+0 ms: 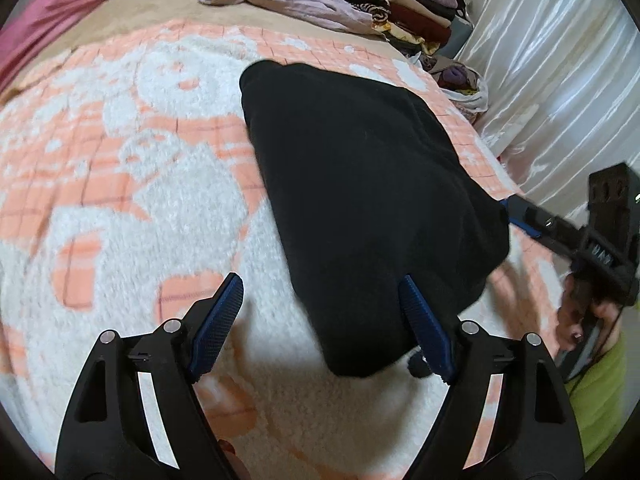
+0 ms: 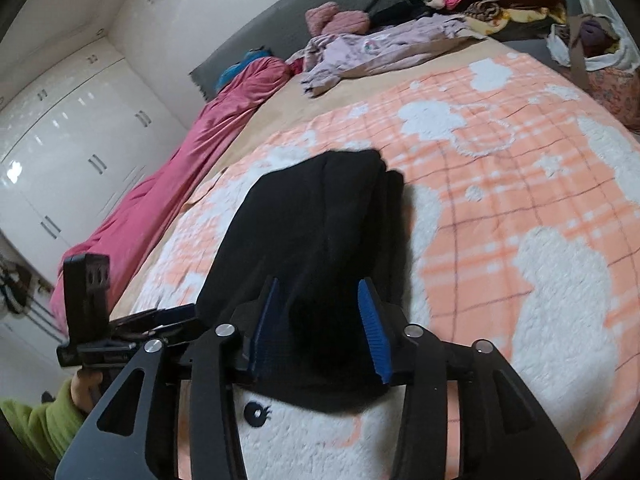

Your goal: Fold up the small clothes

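Blanket (image 1: 120, 184) lies bare beside the folded black garment's (image 1: 360, 184) left edge.

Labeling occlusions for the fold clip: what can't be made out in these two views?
- Black garment: type and fold layers unreadable, dark and motion-blurred in both views.
- Its near edge: right wrist view, hidden behind the right gripper fingers.
- Right gripper fingers in the left wrist view: hidden by the garment.
- Stacked clothes: too small to tell pieces apart.
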Demonstrator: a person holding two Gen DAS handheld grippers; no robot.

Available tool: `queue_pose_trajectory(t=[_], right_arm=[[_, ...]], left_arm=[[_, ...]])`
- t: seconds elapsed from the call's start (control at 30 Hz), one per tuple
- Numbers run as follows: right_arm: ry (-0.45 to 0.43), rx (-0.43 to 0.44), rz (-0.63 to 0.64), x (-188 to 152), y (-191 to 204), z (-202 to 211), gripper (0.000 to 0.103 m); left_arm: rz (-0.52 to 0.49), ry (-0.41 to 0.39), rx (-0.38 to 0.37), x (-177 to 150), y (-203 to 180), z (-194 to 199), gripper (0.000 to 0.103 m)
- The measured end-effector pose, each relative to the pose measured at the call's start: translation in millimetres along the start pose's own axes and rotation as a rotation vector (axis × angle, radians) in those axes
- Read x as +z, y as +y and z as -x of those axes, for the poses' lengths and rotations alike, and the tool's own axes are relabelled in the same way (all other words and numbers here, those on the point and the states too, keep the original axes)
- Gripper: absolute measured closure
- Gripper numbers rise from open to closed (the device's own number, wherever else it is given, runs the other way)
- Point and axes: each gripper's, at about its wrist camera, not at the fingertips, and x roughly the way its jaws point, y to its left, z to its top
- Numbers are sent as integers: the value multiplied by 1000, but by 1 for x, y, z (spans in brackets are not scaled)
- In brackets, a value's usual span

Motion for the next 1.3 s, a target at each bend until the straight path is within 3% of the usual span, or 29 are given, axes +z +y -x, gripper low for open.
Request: queue_pose_trajectory(t=[0.17,0.3,0.47,0.57,0.63,0.7,0.8,0.83,1.0,1.2,1.3], right_arm=[[26,24,-3,-10,2,-13,61],[53,7,-10,-14,1,-23,62],[73,36,-40,-15,-4,-23,84],[56,66,-35,-10,1,-4,89],[29,80,-16,-6,7,12,90],[36,-2,31,-7,12,16,90],[116,-107,56,-21,4,-8,87],[141,-111,50,-26,0,-16,86],[91,-94,8,-34,-9,-11,84],[65,-116,22,-33,1,0,78],[59,-126,13,-31,4,5,76]], left_arm=[[11,22,-48,-9,-5,-1,30],[26,45,-36,-10,-7,-13,30],[31,42,-32,-4,-11,-17,30],[23,41,-34,0,-14,-13,30],[13,34,-41,1,-17,-8,30],[0,31,-33,2,-18,-6,30],[1,52,-11,0,-17,-16,30],[6,62,-7,-2,-16,-19,30],[-10,68,13,-3,-15,-22,30],[-49,-25,40,12,-26,6,31],[-76,-34,67,20,-35,5,42]])
